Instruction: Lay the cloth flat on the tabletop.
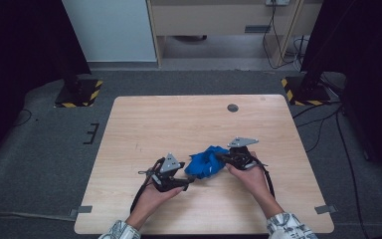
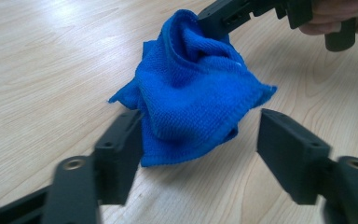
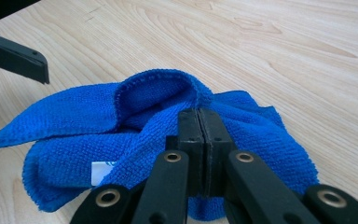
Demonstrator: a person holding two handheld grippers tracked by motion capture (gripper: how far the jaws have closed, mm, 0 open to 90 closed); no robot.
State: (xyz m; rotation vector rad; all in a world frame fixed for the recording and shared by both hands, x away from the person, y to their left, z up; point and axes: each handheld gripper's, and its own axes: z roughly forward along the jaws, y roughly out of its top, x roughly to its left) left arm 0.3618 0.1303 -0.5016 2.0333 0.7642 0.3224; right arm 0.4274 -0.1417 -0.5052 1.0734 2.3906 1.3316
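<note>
A crumpled blue cloth (image 1: 206, 162) lies on the wooden table (image 1: 179, 119), between the two hand-held grippers. My right gripper (image 1: 220, 157) reaches in from the right and is shut on a fold at the cloth's top; in the right gripper view its jaws (image 3: 199, 116) meet with the blue cloth (image 3: 135, 130) pinched between them. My left gripper (image 1: 188, 183) sits at the cloth's lower left. Its jaws (image 2: 200, 123) stand apart around the near end of the cloth (image 2: 191, 93) without pressing on it. The right gripper (image 2: 214, 16) shows at the top of the left gripper view.
A round cable hole (image 1: 233, 107) sits near the table's far edge. Two stands with yellow-black striped bases (image 1: 79, 92) (image 1: 303, 89) flank the table's far corners. Cables lie on the grey floor at the right (image 1: 328, 124).
</note>
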